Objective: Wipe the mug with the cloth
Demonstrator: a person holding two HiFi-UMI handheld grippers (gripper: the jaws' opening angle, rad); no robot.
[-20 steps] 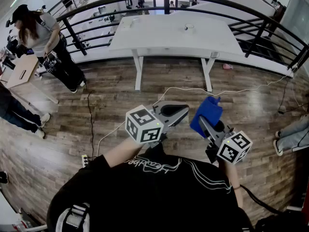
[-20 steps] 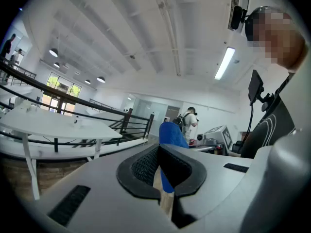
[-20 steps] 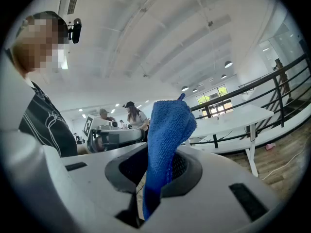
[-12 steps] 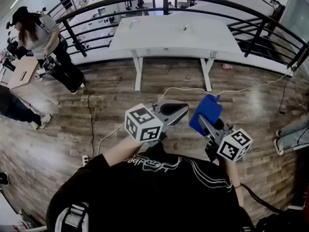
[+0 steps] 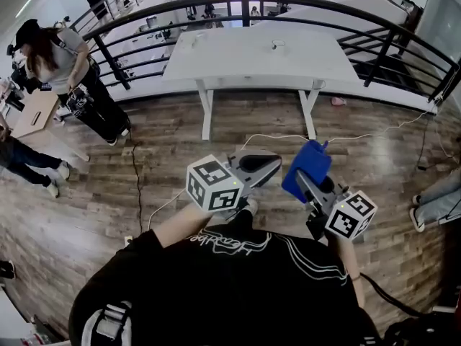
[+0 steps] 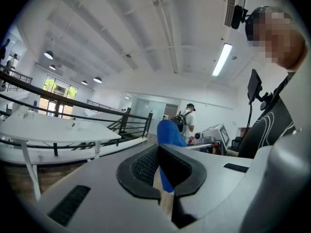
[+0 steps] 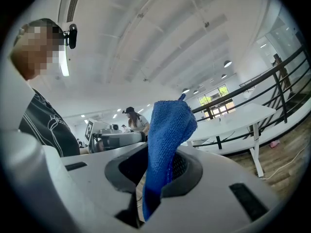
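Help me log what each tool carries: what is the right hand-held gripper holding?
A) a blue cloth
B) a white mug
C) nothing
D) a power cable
A: the right hand-held gripper has its jaws closed on a blue cloth, which sticks up above them in both its own view and the head view.

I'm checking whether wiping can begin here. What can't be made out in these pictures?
1. Mug: no view shows one for certain. In the head view, a small object on the white table is too small to identify.
2. Cloth: in the right gripper view its lower end is hidden inside the right tongs, so how much is pinched cannot be told.
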